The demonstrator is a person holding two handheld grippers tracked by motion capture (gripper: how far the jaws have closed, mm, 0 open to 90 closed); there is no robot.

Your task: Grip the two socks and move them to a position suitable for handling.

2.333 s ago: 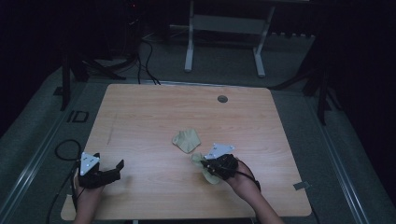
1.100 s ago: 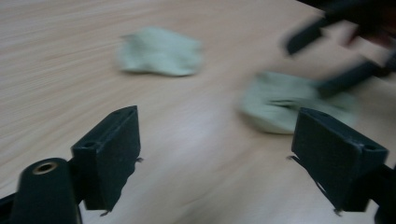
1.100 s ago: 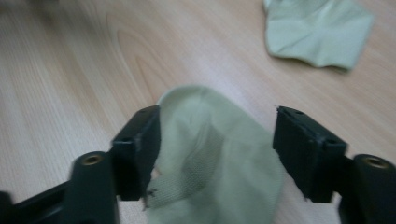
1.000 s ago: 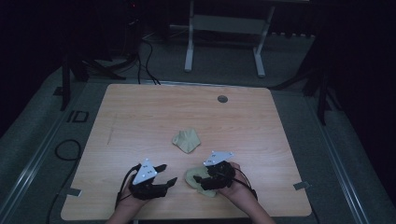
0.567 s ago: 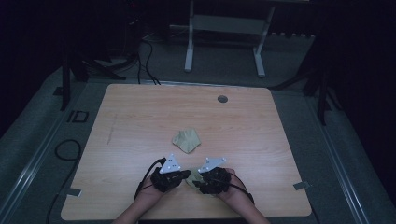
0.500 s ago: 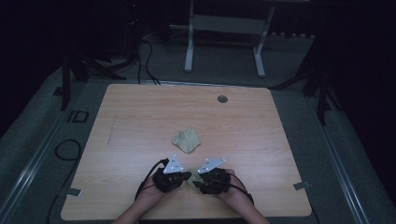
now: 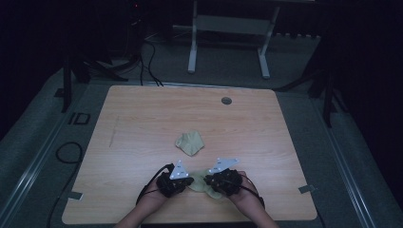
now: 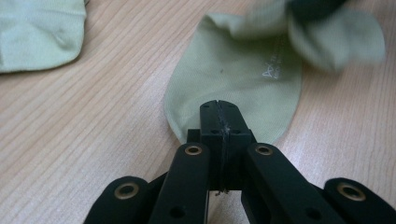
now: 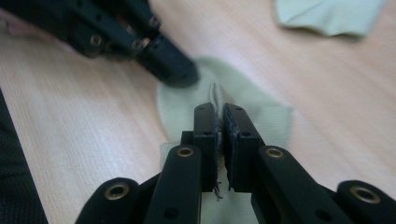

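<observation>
A pale green sock [image 7: 201,186] lies near the table's front edge between my two grippers. My left gripper [image 7: 190,182] meets it from the left. In the left gripper view its jaws [image 8: 218,109] are closed tight over the toe end of the sock [image 8: 233,74]. My right gripper [image 7: 208,181] holds the other end. Its jaws [image 9: 218,112] have just been closing and now pinch a raised fold of the sock [image 9: 261,121]. The left gripper [image 9: 180,74] shows beyond that fold, its tip on the sock's rim.
A second pale green sock [image 7: 190,142] lies crumpled at the middle of the wooden table [image 7: 142,118], apart from the grippers. A round cable hole [image 7: 226,100] sits near the far edge. Cables trail off the front left.
My left hand came in from the front left corner to the sock and its jaws shut there. The right gripper stayed on the sock and its jaws closed on it.
</observation>
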